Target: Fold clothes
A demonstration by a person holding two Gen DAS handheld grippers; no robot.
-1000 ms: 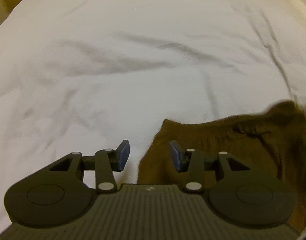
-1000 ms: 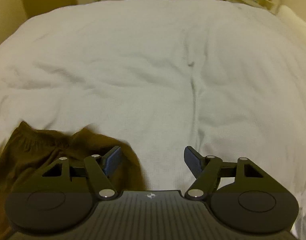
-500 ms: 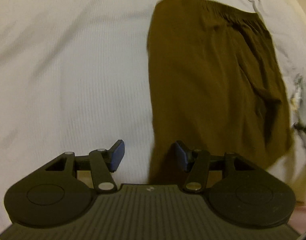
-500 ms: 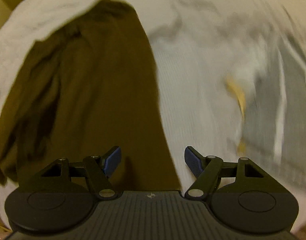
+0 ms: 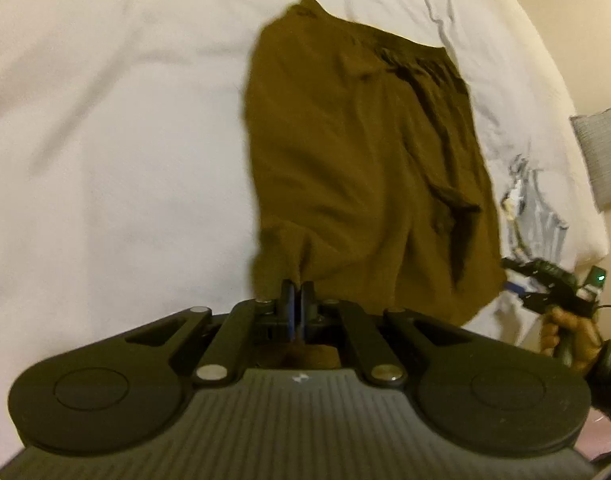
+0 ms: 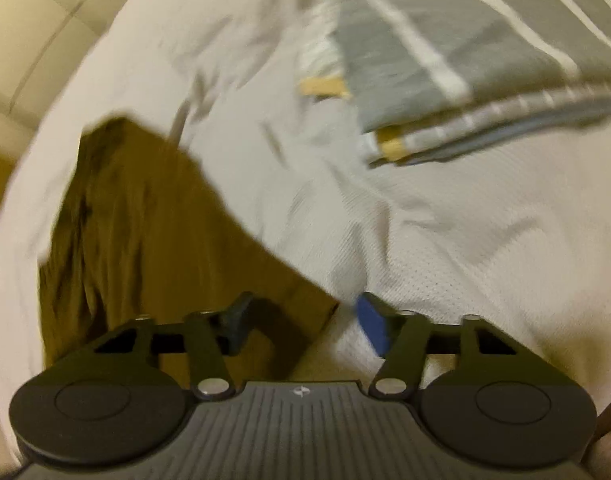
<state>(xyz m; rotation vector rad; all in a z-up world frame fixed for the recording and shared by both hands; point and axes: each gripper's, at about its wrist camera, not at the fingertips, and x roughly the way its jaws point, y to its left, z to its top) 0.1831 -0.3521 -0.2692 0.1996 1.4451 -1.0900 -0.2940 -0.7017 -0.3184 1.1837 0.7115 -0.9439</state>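
Bed [image 5: 105, 128]: covered by a wrinkled white textured sheet. Brown shorts [image 5: 361, 168] lay spread flat on it, waistband toward the far side. A white printed garment [image 5: 533, 196] lay beside them near the bed's right edge. Folded grey-and-white striped fabric [image 6: 477, 40] rested on the sheet, well apart from the shorts.

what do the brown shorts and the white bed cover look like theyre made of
Brown shorts: soft matte woven or knit cloth, probably cotton; it creases limply and bunches where the left gripper pinches it. White bed cover: textured matte fabric with a fine waffle or mesh-like weave; the exact fibre is unclear.
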